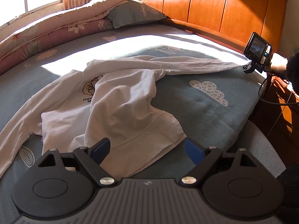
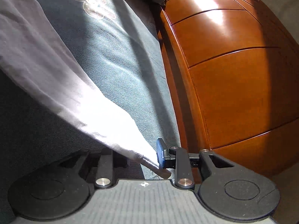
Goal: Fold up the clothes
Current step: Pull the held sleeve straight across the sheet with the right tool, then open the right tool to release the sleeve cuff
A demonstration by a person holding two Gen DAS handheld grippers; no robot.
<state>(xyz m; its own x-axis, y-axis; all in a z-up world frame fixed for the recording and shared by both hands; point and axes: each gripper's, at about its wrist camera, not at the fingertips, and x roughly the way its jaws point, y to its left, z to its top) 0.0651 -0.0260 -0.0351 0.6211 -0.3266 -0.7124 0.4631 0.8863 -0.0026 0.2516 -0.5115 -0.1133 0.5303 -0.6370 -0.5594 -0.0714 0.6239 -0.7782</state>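
Note:
A white long-sleeved shirt (image 1: 121, 100) with a printed chest lies rumpled on the blue-grey bed sheet (image 1: 201, 115). My left gripper (image 1: 147, 142) hovers open just over the shirt's near hem, with the cloth below its blue pads and not pinched. One sleeve (image 1: 186, 63) stretches right to my right gripper (image 1: 247, 69), held by a person's hand. In the right wrist view the sleeve (image 2: 74, 85) runs down between that gripper's (image 2: 142, 155) parted jaws. The cuff lies loose beside the right pad (image 2: 160, 153). The left finger is hidden under the cloth.
A wooden headboard (image 1: 214, 9) (image 2: 233, 74) runs along the far right side of the bed. A folded floral quilt (image 1: 56, 28) and a pillow (image 1: 134, 15) sit at the back left. A wooden nightstand (image 1: 280, 112) and a cable are beyond the bed's right edge.

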